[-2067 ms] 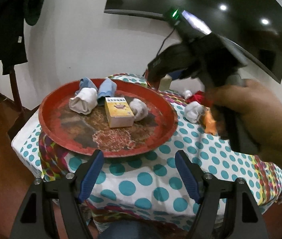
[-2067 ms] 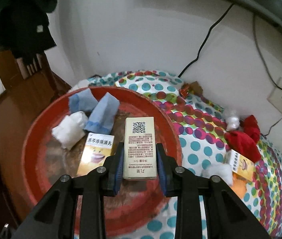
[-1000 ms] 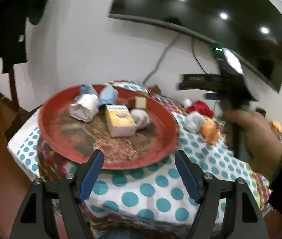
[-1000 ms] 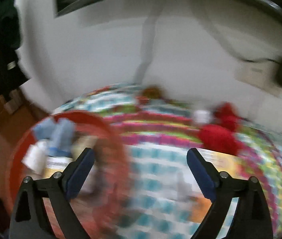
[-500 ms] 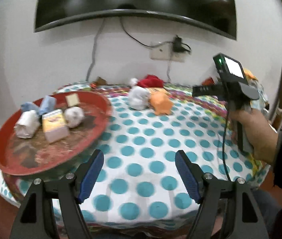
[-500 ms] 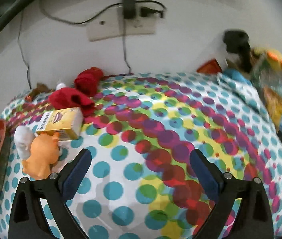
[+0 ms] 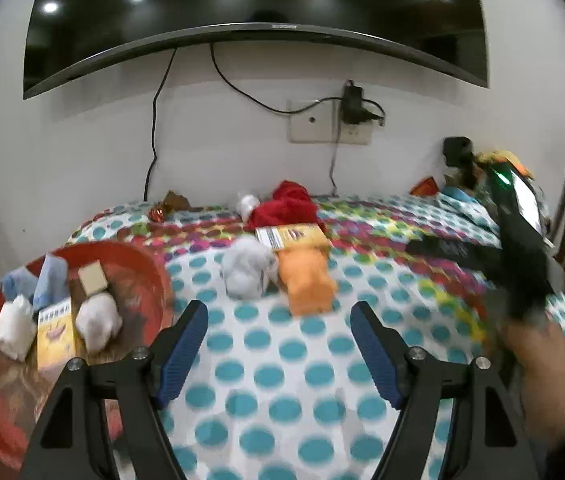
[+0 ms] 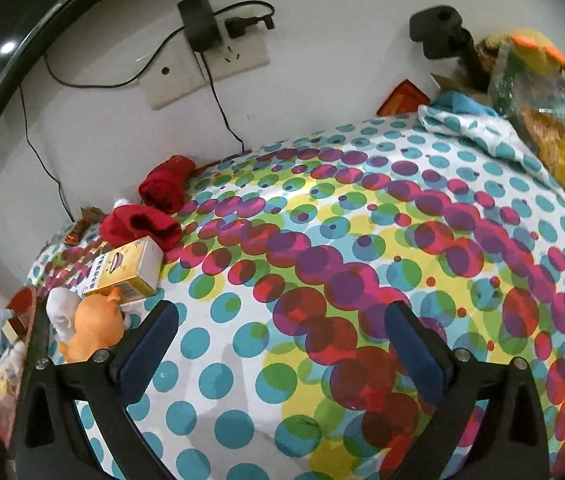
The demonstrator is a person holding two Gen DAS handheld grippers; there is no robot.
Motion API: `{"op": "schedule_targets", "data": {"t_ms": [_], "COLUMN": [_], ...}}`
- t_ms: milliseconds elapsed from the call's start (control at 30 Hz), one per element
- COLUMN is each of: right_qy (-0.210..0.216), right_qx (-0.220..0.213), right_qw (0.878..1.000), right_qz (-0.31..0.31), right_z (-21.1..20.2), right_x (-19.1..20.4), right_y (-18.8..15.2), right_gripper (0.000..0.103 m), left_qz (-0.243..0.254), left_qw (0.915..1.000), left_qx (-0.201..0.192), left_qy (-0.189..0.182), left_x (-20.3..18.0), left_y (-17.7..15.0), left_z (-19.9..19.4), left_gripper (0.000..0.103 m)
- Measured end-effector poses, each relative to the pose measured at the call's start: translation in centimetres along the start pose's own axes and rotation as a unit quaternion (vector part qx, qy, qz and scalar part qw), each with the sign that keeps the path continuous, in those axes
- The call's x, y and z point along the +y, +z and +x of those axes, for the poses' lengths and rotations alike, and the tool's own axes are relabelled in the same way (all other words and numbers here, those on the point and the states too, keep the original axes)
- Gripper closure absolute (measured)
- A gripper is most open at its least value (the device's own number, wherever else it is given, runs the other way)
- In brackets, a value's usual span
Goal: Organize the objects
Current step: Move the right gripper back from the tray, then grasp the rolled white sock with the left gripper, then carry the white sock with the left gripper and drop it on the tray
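A red tray (image 7: 154, 276) at the table's left holds white bundles, blue cloths, a yellow box (image 7: 56, 330) and a small beige box (image 7: 92, 278). On the dotted cloth beyond it lie a white bundle (image 7: 246, 270), an orange toy (image 7: 306, 284), another yellow box (image 7: 292, 236) and a red cloth (image 7: 286, 204). My left gripper (image 7: 278, 344) is open and empty, short of the orange toy. My right gripper (image 8: 282, 344) hangs over bare cloth with its jaws opening and nothing between them. The orange toy (image 8: 94, 330) and the yellow box (image 8: 126, 270) sit to its left.
A wall socket (image 7: 330, 124) with a plugged charger and cables sits behind the table, under a wall-mounted screen (image 7: 254, 8). Bags and a black stand (image 8: 442, 36) crowd the far right corner. A hand (image 7: 538, 364) holds the right gripper at the right edge.
Both views have swung from the tray toward the right part of the table. The right gripper has let go of the beige box, which now lies in the tray, and its jaws stand wider.
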State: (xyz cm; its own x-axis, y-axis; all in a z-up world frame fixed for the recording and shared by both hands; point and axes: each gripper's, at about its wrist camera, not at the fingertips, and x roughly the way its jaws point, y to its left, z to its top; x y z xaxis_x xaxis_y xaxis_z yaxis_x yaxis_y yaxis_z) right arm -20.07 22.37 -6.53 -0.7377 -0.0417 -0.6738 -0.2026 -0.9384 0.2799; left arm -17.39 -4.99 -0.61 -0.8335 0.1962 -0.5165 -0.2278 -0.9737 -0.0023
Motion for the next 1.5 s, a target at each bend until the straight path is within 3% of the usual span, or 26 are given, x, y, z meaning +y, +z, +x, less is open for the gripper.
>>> {"op": "schedule_targets", "data": {"t_ms": [267,467,533,600,733,867,1267,1500], "right_qy": [0.005,0.008,0.008,0.008,0.009,0.009,0.014,0.014], "right_qx": [0.005,0.004,0.005,0.005,0.005,0.005,0.007,0.007], "right_qw": [1.0,1.0,1.0,1.0,1.0,1.0,1.0,1.0], "right_qz": [0.007,0.007,0.006,0.004,0.005,0.005,0.006,0.006], "right_z": [0.1,0.2,0.2,0.3,0.2,0.2,0.3,0.4], "right_x": [-0.3,-0.2,-0.2,0.0,0.0,0.1,0.2,0.3], "right_y": [0.0,-0.1,-0.1,-0.1,-0.1,-0.1,0.0,0.0], "right_gripper": [0.0,0.0,0.0,0.0,0.0,0.0,0.0,0.0], "left_qz": [-0.006,-0.032,-0.042,-0.056,-0.061,-0.054,-0.033,-0.013], "left_qw": [0.9992,0.9937,0.9913,0.9888,0.9863,0.9869,0.9984,0.9988], "left_qx": [0.03,0.096,0.107,0.128,0.144,0.144,0.04,0.012], "left_qy": [0.027,0.048,0.064,0.055,0.053,0.049,0.023,0.045], "left_x": [1.0,2.3,2.9,3.4,3.2,3.0,2.6,3.1], "left_y": [3.8,4.8,4.9,4.8,5.0,5.1,9.3,10.1], "left_z": [5.9,11.4,12.7,14.0,15.0,14.4,5.1,0.1], "left_gripper": [0.027,0.028,0.034,0.056,0.059,0.067,0.068,0.068]}}
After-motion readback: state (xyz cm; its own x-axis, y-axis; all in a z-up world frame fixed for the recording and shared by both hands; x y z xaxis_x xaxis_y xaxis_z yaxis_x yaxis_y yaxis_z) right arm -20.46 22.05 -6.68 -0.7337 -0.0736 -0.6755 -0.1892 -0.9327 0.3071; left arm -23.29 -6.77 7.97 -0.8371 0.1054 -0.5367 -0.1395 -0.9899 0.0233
